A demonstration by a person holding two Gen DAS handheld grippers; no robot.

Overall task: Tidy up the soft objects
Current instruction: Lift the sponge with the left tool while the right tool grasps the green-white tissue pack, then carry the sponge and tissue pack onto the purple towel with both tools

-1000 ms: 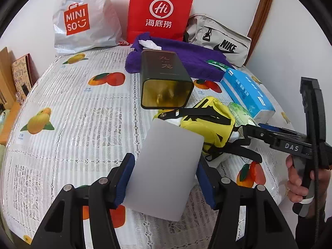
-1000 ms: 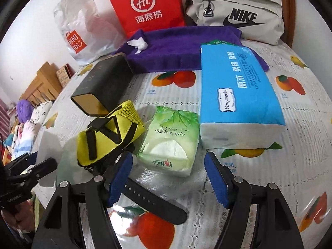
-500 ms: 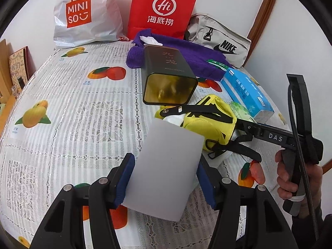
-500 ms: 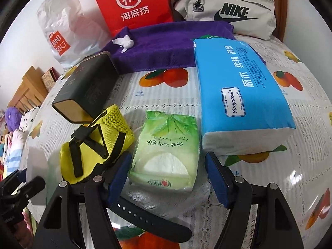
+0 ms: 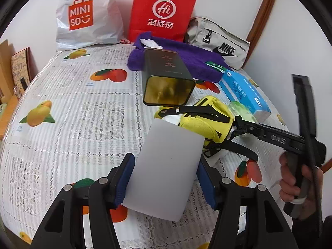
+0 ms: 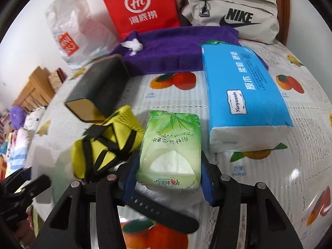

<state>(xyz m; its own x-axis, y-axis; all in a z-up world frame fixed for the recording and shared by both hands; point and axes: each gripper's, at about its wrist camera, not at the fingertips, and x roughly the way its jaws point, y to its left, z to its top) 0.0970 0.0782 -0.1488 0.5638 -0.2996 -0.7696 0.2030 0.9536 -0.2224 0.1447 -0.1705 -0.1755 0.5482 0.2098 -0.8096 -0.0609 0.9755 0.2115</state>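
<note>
My left gripper (image 5: 166, 173) is shut on a pale grey block (image 5: 169, 157), held above the fruit-print tablecloth (image 5: 72, 114). In the right wrist view, a green tissue pack (image 6: 172, 141) lies between the blue pads of my right gripper (image 6: 168, 173). Its jaws are closing and the pads touch the pack's two sides. A yellow pouch with black straps (image 6: 108, 143) sits just left of the pack. A long blue tissue pack (image 6: 247, 103) lies to its right. From the left wrist view, the right gripper (image 5: 238, 122) reaches in beside the yellow pouch (image 5: 205, 120).
A dark open tin (image 5: 168, 76) lies on its side behind the pouch. A purple towel (image 6: 174, 49) with a crumpled tissue is further back. A red bag (image 5: 161, 12), a white bag (image 5: 87, 18) and a grey Nike bag (image 6: 230, 14) line the wall. A black strap (image 6: 161, 213) lies under the right gripper.
The right gripper has slid forward so the green tissue pack sits between its pads, and its jaws have narrowed onto it. The left gripper still holds the grey block in place.
</note>
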